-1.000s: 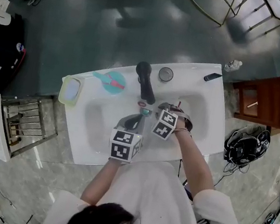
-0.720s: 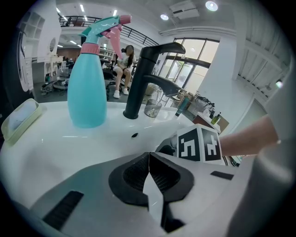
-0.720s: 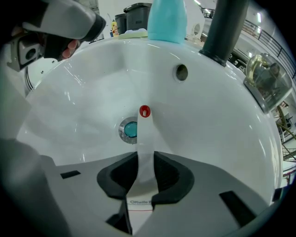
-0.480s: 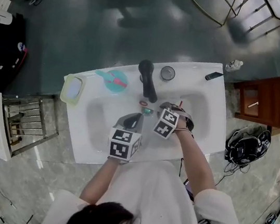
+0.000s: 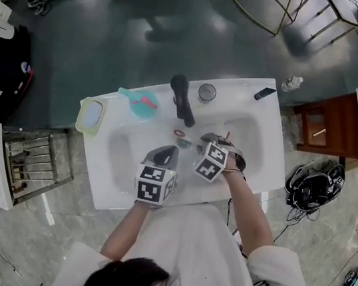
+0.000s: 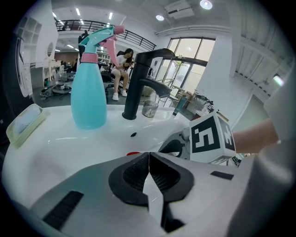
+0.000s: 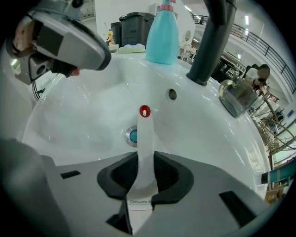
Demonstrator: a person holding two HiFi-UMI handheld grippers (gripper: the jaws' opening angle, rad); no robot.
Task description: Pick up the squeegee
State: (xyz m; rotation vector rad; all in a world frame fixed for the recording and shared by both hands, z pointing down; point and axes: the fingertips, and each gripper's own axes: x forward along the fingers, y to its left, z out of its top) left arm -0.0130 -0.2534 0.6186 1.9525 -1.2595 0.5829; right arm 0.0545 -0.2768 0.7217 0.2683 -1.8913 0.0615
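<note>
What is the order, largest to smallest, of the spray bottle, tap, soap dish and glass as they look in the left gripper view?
Spray bottle
Tap
Soap dish
Glass
The glass stands farther back, which shrinks it.

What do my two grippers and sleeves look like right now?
Both the left gripper and right gripper have pale grey bodies with black ribbed pads. Each carries a white cube printed with black square markers. The person wears a white short-sleeved top.
</note>
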